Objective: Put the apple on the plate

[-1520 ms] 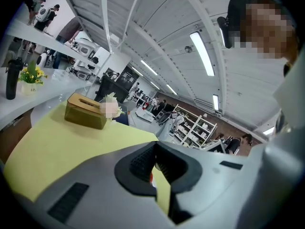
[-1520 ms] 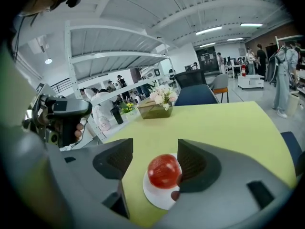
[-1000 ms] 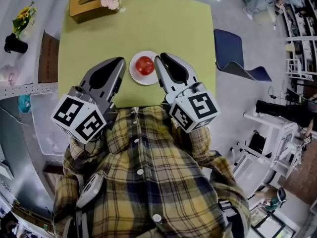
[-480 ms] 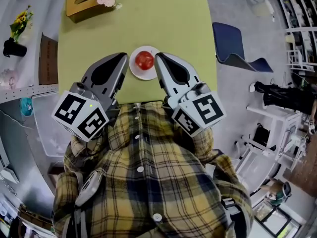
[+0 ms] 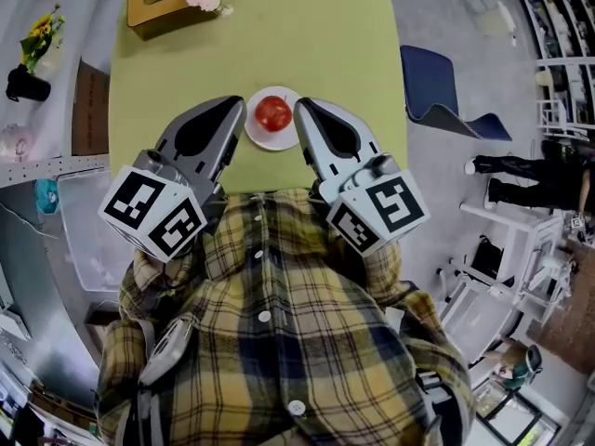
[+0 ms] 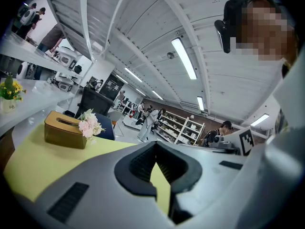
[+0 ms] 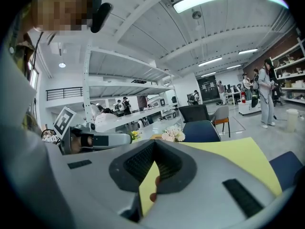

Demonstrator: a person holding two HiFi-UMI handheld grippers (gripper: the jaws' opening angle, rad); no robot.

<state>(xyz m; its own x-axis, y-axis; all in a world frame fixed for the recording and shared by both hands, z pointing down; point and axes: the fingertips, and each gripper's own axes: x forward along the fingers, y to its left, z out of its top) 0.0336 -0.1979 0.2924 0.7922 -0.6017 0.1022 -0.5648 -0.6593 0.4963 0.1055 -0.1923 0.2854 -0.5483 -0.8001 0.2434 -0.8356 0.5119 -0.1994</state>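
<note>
Head view: apple [image 5: 272, 112] on plate [image 5: 257, 138], on green table [image 5: 335, 45]. My left gripper [image 5: 238, 110] just left of plate, my right gripper [image 5: 303, 111] just right of plate. Neither touches apple. Tissue box [image 5: 160, 6] well beyond plate.

Left gripper view: my left gripper [image 6: 155, 144] jaws together, nothing clamped.

Right gripper view: my right gripper [image 7: 155, 144] jaws together, nothing clamped. Red sliver of apple [image 7: 153, 196] visible behind jaw gap.

Barely anything changed here. The right gripper [image 5: 303, 111] closed its fingers the rest of the way, with nothing between them. It also eased back a touch, so its tip now sits just beside the plate's [image 5: 259, 137] edge instead of overlapping it.
</note>
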